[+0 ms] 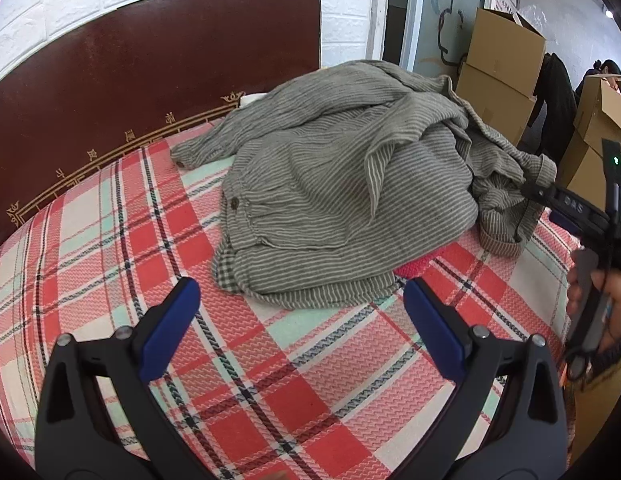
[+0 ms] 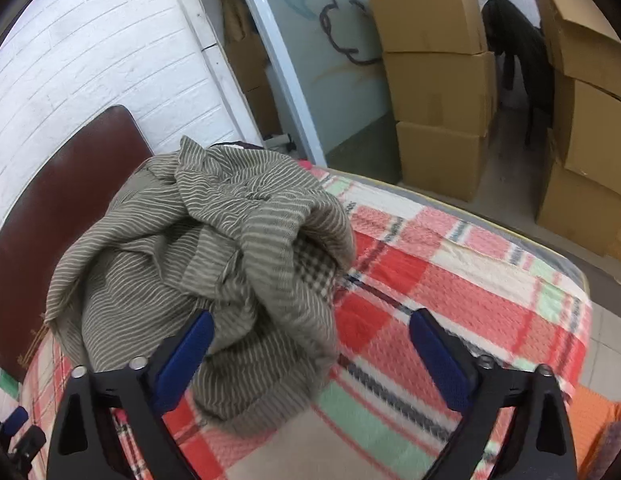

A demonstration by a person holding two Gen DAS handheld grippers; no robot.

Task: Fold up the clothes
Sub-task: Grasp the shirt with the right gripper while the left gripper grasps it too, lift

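A grey striped shirt [image 1: 334,184] lies crumpled on a bed under a red, pink and mint plaid blanket [image 1: 246,360]. One cuffed sleeve [image 1: 198,152] reaches left toward the headboard, and a checked lining shows at the hem. My left gripper [image 1: 300,300] hovers open just in front of the shirt's near hem, holding nothing. My right gripper [image 2: 310,328] is open wide at the shirt's right side, with the bunched shirt [image 2: 214,248] lying between its fingers and over the left finger [image 2: 186,352]. From the left wrist view, the right gripper [image 1: 534,190] touches the rumpled sleeve end.
A dark brown headboard [image 1: 150,60] stands behind the bed against a white brick wall [image 2: 90,48]. Stacked cardboard boxes [image 2: 438,80] and a hanging black garment [image 2: 518,48] fill the floor beyond the bed's right edge [image 2: 510,232]. A person [image 1: 608,70] stands far back.
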